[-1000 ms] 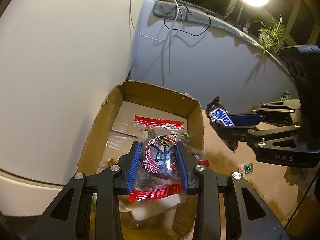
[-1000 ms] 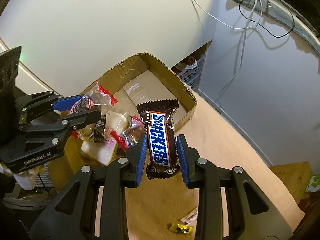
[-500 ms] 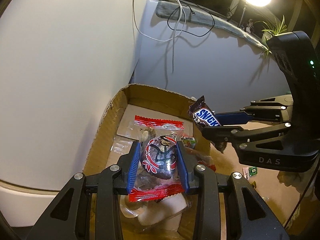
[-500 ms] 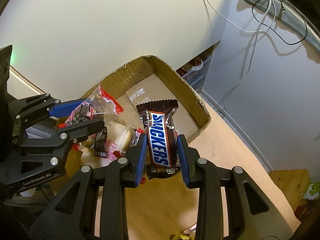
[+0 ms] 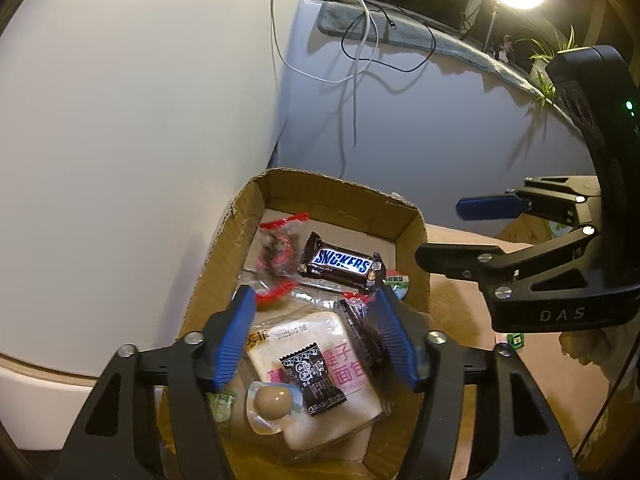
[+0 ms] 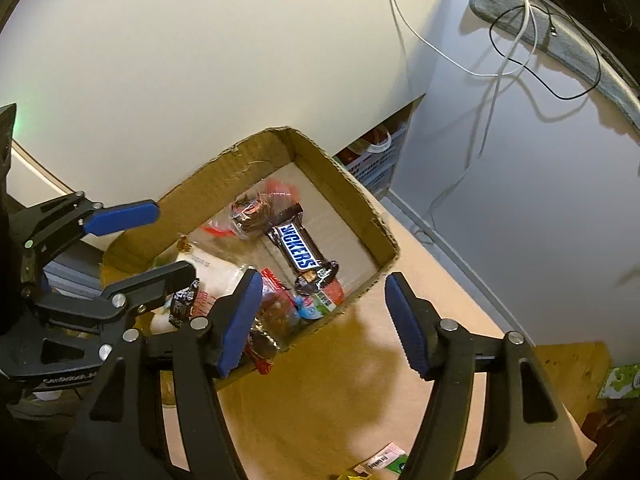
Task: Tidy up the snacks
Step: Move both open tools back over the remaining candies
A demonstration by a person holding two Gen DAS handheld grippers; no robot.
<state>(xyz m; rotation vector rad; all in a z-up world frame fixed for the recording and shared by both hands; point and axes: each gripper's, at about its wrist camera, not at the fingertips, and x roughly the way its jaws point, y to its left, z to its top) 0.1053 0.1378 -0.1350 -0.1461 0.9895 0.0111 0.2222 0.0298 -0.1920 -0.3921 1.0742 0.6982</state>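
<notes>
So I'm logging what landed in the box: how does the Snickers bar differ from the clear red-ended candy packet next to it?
The Snickers bar has an opaque dark brown wrapper with a blue and white logo; the red-ended candy packet is clear, showing dark contents. The bar is long and lies flat; the packet is shorter and crumpled. The bar sits nearer the box's right wall in the left wrist view, the packet nearer its left. Both lie loose in the cardboard box, touching neither gripper.

- Left gripper: matte black plastic arms, ribbed blue pads, silver screw heads at the pivots.
- Right gripper: same black build, blue ribbed pads, silver screws; white "DAS" lettering on its side, small green light at two o'clock on the housing.
</notes>
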